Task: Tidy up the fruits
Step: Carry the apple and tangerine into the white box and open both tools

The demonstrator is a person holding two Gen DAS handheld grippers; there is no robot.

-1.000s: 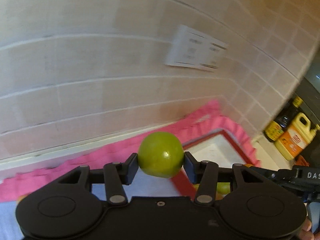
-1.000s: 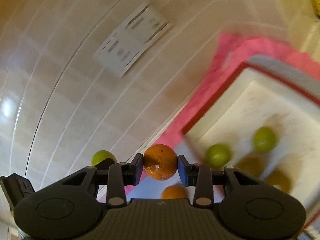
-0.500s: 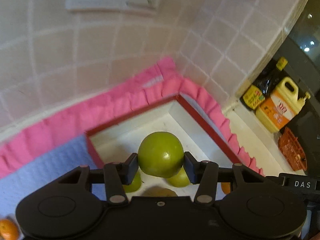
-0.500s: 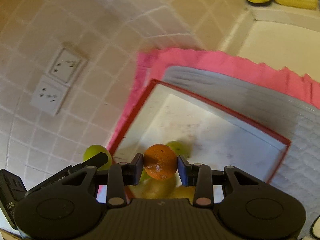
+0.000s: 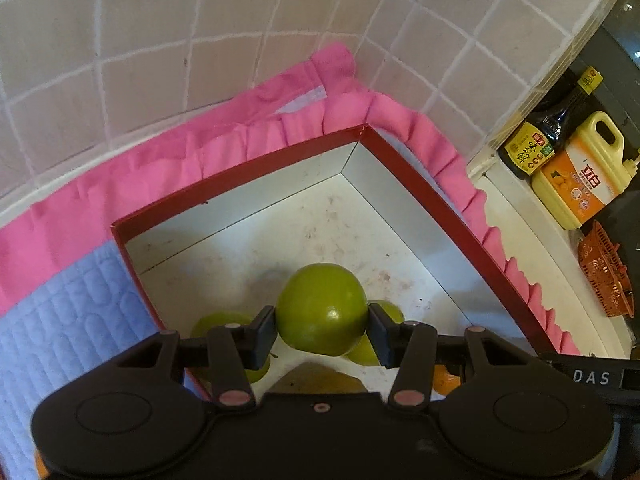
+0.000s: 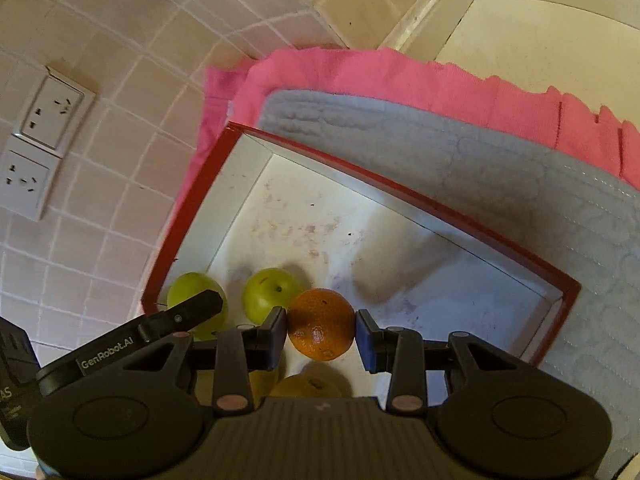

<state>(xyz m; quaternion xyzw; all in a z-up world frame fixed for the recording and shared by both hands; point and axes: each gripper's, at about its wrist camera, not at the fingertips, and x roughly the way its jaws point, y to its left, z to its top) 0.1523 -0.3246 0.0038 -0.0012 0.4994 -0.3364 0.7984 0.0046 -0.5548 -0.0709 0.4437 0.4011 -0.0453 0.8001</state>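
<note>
My left gripper (image 5: 322, 330) is shut on a green apple (image 5: 322, 308) and holds it over the red-rimmed white box (image 5: 404, 168). Two more green apples (image 5: 224, 322) lie in the box below it. My right gripper (image 6: 321, 332) is shut on an orange (image 6: 321, 323) above the same box (image 6: 400, 188). In the right wrist view a green apple (image 6: 270, 293) lies on the box floor, and the left gripper's apple (image 6: 188, 294) shows behind the left gripper's body. A yellowish fruit (image 6: 306, 386) lies under my right gripper.
The box sits on a blue quilted mat (image 5: 56, 320) with a pink frill (image 5: 224, 136), against a tiled wall. A soy sauce bottle (image 5: 548, 132), a yellow jug (image 5: 580, 176) and an orange basket (image 5: 604, 276) stand to the right. Wall sockets (image 6: 36, 140) are at the left.
Both grippers have swung from facing the wall to tilt down over the box, each still holding its fruit. The box now fills both views.
</note>
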